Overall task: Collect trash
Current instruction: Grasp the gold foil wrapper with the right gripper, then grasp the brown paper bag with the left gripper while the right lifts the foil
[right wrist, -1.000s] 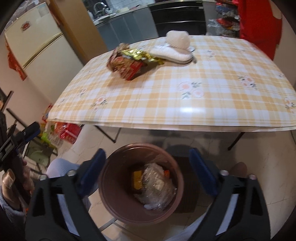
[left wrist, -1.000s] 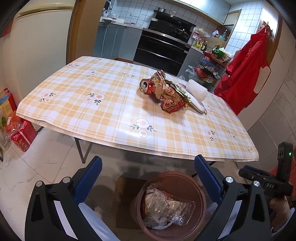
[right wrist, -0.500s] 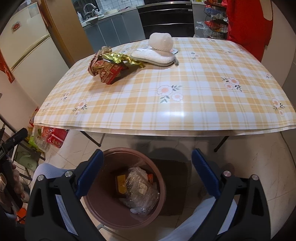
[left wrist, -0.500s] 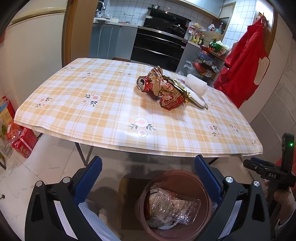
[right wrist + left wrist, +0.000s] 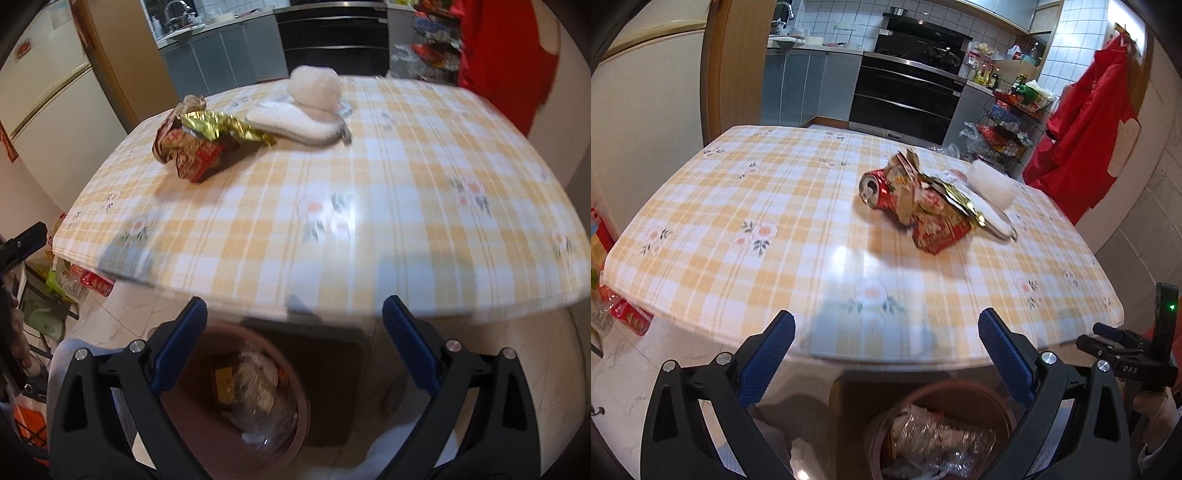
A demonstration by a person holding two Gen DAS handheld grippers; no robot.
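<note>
Bin [image 5: 964, 398] holds crumpled plastic [image 5: 938, 439]; both grippers [image 5: 886, 334] [image 5: 291, 317] gape wide, empty.

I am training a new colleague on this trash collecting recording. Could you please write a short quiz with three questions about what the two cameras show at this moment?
1. True or false: the left gripper is holding the crushed red can.
2. Which item lies next to the snack wrappers on the table? A) a fluffy white slipper B) a glass bottle C) a plate
3. Fill in: the brown trash bin stands on the floor and already contains clear ______ packaging.

Key:
1. False; both the left and the right gripper are open and hold nothing.
2. A, the slipper.
3. plastic
</note>
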